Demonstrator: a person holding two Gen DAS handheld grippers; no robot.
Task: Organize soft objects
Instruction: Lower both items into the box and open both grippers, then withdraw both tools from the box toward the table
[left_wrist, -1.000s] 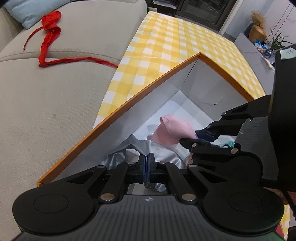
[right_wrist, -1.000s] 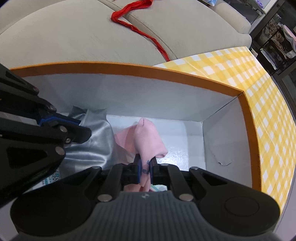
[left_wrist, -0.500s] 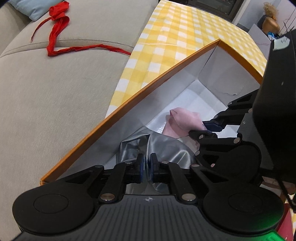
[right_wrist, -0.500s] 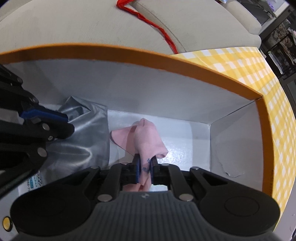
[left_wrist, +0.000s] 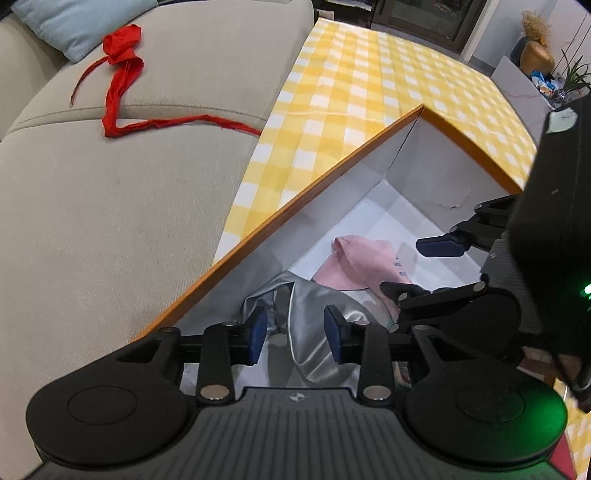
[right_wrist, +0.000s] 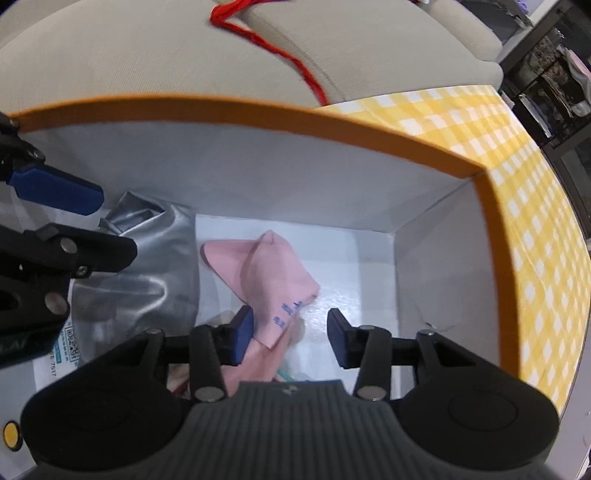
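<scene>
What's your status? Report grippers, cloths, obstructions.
Left gripper open over silver cloth. Right gripper open, pink cloth in box. Red ribbon on sofa. Nothing blocking.

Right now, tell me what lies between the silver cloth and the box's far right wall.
The pink cloth lies there, then bare white box floor. The right wrist view shows it, right of the silver cloth.

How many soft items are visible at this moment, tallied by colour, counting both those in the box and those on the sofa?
Pink cloth, in the orange-rimmed box: 1
Silver satin cloth, in the box: 1
Red ribbon-like cloth, on the sofa: 1
Light blue cushion, on the sofa: 1
Total: 4
</scene>
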